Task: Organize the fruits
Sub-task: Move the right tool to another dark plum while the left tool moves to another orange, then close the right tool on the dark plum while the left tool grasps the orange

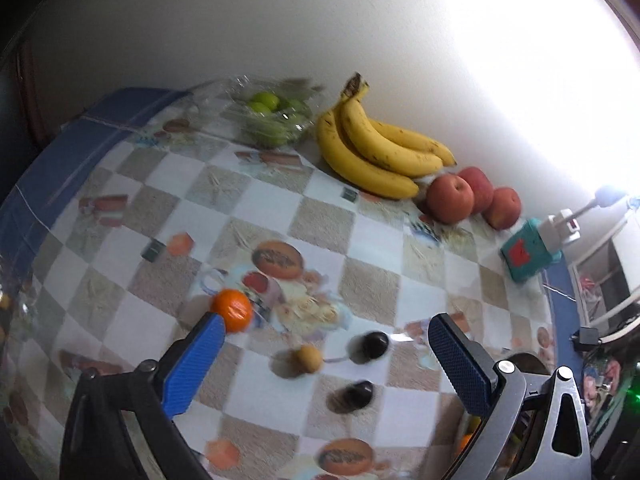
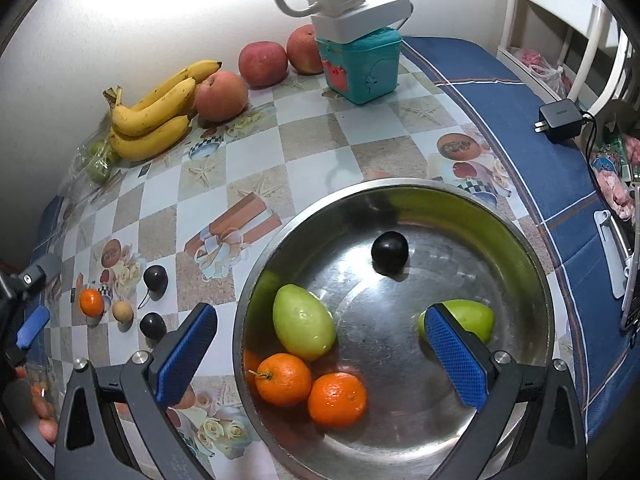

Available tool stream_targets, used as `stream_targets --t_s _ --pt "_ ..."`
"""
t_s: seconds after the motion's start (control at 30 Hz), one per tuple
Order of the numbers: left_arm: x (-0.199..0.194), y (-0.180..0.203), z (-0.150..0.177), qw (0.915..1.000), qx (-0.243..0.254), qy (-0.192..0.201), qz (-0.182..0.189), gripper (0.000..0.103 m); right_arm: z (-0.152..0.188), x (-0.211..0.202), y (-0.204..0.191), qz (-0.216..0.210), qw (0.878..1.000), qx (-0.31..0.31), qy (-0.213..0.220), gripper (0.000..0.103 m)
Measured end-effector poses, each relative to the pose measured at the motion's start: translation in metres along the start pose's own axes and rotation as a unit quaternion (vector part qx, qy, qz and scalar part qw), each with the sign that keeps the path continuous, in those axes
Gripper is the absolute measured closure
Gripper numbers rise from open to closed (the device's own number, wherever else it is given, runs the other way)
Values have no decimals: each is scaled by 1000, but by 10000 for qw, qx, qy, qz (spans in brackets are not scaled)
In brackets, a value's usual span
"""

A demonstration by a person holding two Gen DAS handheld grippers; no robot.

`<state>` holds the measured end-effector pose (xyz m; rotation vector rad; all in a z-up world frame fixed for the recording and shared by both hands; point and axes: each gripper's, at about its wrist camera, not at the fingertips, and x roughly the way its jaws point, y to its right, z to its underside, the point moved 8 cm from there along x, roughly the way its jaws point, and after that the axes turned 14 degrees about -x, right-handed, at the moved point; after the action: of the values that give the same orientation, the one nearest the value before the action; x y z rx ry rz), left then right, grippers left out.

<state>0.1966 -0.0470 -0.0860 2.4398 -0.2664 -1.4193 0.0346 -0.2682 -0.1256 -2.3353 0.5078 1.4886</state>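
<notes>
Clearly, with both the left tongs (image 1: 326,354) and right tongs (image 2: 320,346) held apart and empty, the small orange (image 1: 232,310) could be nudged and rolled across the bench (image 1: 328,240).

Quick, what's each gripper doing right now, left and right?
Left gripper: open, holding nothing, over the loose fruit.
Right gripper: open, empty, above the steel bowl.

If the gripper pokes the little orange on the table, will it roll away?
Probably. The little orange looks round and sits loose on the smooth tablecloth, so a poke likely rolls it. It looks light for the left gripper, whose jaws stand open, though glossy skin may slip.
</notes>
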Motion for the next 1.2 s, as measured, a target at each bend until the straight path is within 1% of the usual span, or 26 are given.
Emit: stream_targets --t_s 0.1,0.17,0.33,0.47,0.57,0.67,0.8,0.87,0.97,1.03,1.07,1.1,1.13,1.17,1.2 --pt "0 -16 -10 9997 2 150 -168 0 -2 1 -8 -18 9999 -109 38 0" --pt "2 -27 -13 9995 -55 118 -271 0 -5 1 -13 -60 9999 -132 73 0" --pt "3 -50 -23 9987 -176 192 -433 0 -16 -5 -34 -260 9988 -249 326 0" --pt "6 -68 -27 9983 -321 107 -468 0 -20 0 -57 -443 9976 -417 327 0" --pt "10 -78 -28 9981 -323 -8 -519 0 -20 4 -77 -629 9959 -574 292 0" --pt "13 -83 -28 9980 -203 -94 -588 0 -20 11 -95 -816 9942 -655 234 0" --pt "14 -83 -29 9980 -70 -105 -621 0 -18 18 -115 -995 9918 -785 142 0" --pt "15 -83 -29 9977 -23 -117 -667 0 -18 21 -123 -994 9909 -898 108 0" --pt "22 -83 -25 9977 -49 -284 -620 0 -17 25 -130 -948 9907 -972 73 0" --pt "27 -83 -22 9974 -107 -395 -600 1 -17 28 -134 -988 9901 -993 28 1" --pt "29 -83 -21 9972 -110 -442 -588 2 -16 30 -136 -992 9899 -1015 10 3" --pt "32 -81 -20 9971 -87 -492 -570 4 -15 32 -137 -980 9897 -1042 -15 6" --pt "34 -80 -18 9970 -56 -527 -565 7 -15 34 -138 -958 9897 -1059 -46 11" --pt "37 -78 -17 9968 -13 -564 -571 13 -14 36 -139 -948 9899 -1054 -83 15" --pt "39 -76 -15 9964 50 -609 -581 16 -13 38 -139 -955 9899 -1042 -115 15"
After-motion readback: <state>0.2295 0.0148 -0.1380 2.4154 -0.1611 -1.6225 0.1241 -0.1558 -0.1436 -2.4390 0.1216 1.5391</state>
